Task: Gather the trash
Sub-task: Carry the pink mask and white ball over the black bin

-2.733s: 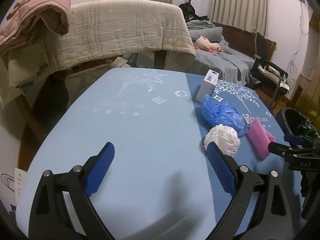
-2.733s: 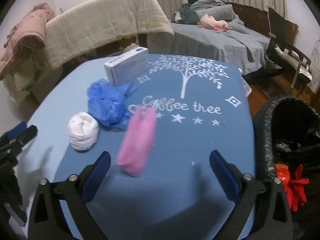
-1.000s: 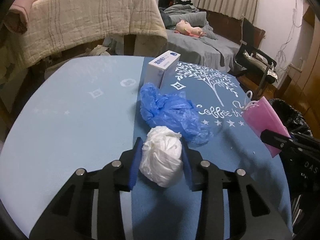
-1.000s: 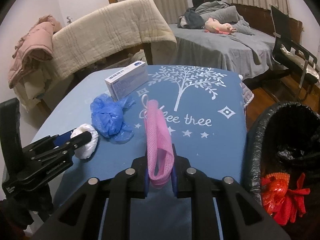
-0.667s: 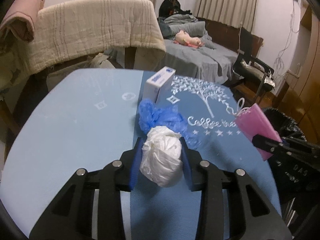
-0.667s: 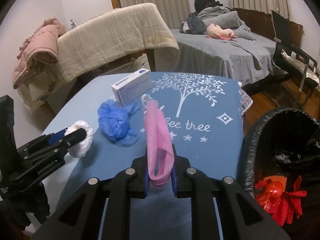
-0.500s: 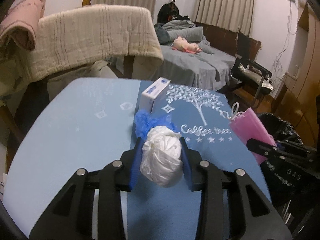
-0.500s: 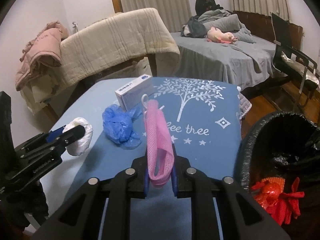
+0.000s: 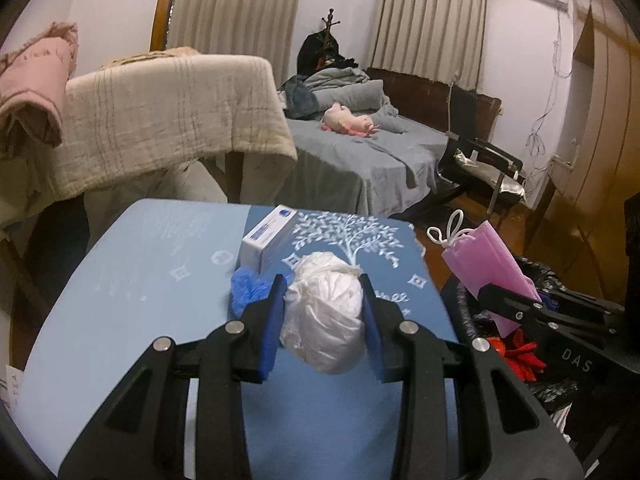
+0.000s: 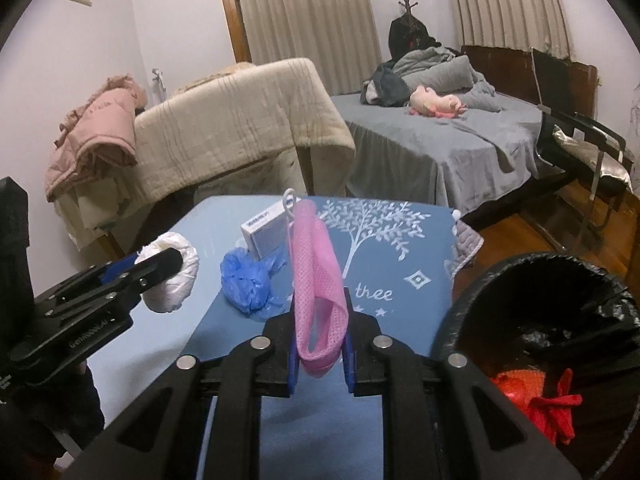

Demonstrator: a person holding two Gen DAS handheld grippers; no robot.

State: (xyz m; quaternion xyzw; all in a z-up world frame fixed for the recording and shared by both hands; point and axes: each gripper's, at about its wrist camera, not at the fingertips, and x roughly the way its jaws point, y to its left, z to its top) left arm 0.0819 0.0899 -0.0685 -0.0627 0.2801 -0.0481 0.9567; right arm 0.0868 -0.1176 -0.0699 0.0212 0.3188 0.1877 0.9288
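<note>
Currently the step in hand is the carry: both pieces of trash are off the table (image 9: 132, 292) and judged to be on their way to the bin. At the left, the left gripper (image 9: 322, 312) pinches a white crumpled plastic wad (image 9: 326, 312) between its blue pads, held above the near half of the table. At the centre, the right gripper (image 10: 320, 344) has its jaws pressed nearly together on the lower fold of a pink mesh pouch (image 10: 316, 276), which stands upright from the jaws with its white loop at the top.

Next move, as judged: swing each gripper rightward over the black-lined trash bin (image 10: 472, 308), which stands on the floor just beside the table's right edge, then spread the fingers to release. Red trash (image 10: 536, 396) already lies inside.

Remaining on the table: a crumpled blue plastic bag (image 10: 250, 280) and, just behind it, a white box (image 10: 266, 228). Neither blocks the path to the bin. The two grippers travel close together, so the left one must clear the right one on approach.
</note>
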